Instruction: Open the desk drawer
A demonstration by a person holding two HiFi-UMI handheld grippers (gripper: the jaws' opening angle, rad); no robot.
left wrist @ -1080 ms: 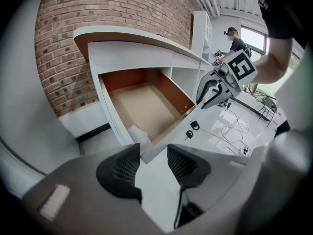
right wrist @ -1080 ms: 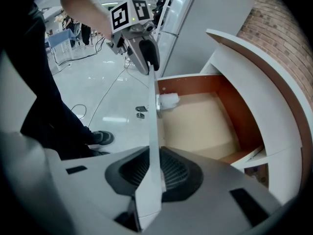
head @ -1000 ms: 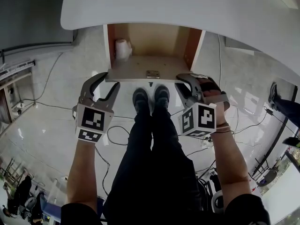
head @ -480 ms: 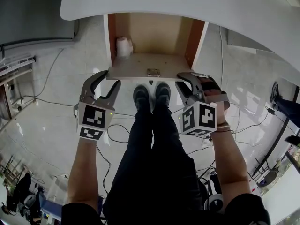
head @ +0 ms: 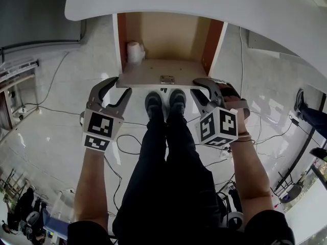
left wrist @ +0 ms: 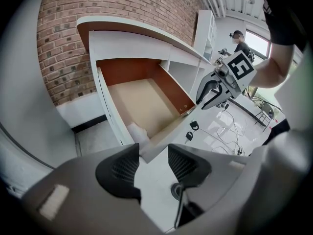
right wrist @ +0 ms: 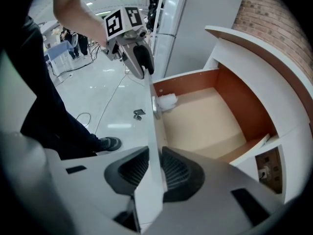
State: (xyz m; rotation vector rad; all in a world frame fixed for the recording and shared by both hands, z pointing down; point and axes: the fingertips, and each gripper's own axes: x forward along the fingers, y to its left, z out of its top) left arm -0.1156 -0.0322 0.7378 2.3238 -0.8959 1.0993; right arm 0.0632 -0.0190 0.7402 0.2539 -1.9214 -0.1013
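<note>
Glossy floor [head: 46,137], desk drawer [head: 163,45] out
Right gripper [right wrist: 152,166] pinches the drawer front [right wrist: 150,126], left gripper [left wrist: 154,160] gapes at its corner (gripping nothing): my lopsided pull may jam it

Open-plan office/lab, curved white desk [head: 204,4], brick wall [left wrist: 98,28], glossy floor [head: 61,116] w/ loose cables [head: 122,138]

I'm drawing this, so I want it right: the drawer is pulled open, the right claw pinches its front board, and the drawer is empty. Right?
Not empty. The head view shows a white wad in a front corner of the drawer. The drawer is pulled open, and the right claw pinches its front board.
</note>
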